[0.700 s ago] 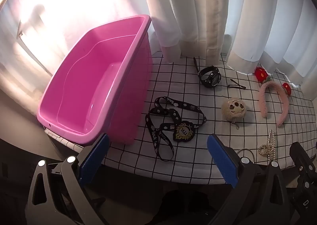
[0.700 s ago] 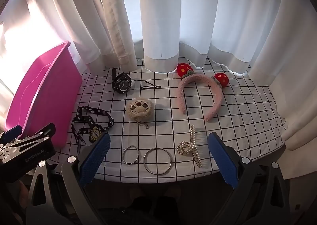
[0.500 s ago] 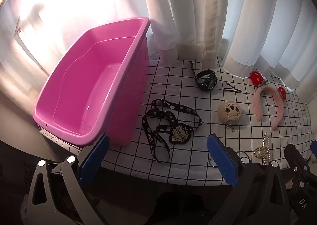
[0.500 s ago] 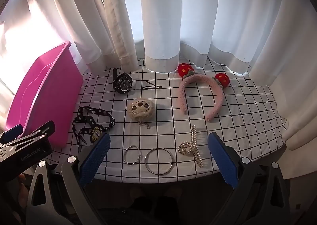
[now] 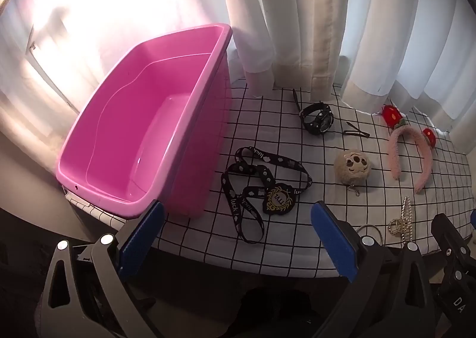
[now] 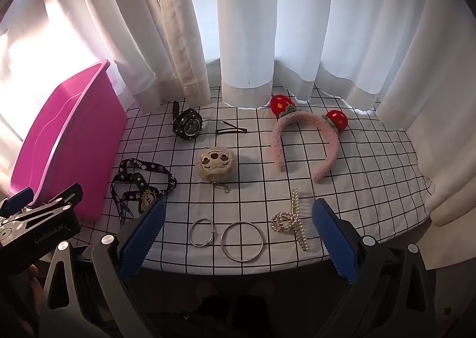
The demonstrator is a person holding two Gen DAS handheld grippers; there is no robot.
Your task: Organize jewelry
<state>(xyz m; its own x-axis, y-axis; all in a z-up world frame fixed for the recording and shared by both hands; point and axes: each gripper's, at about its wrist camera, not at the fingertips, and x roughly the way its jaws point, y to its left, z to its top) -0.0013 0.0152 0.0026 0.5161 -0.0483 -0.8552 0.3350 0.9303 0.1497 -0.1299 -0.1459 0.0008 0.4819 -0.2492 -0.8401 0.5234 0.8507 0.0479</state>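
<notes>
Lying between the wide right hand-held gripper (image 6: 238,213) pads: two bangles (image 6: 242,237).

Clearance ahead of right gripper (image 6: 238,225): jaws wide, nothing between; two metal rings (image 6: 226,235) and pearl clip (image 6: 291,219) lie flat just ahead. Far-left obstacle: tall pink bin (image 6: 68,141). Beyond everything, curtains (image 6: 247,25) brush the tablecloth (image 6: 372,189). Open cloth to the right of the headband (image 6: 306,141)

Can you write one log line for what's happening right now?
left tool: open, empty | right tool: open, empty | pink bin: empty | jewelry: on table
</notes>
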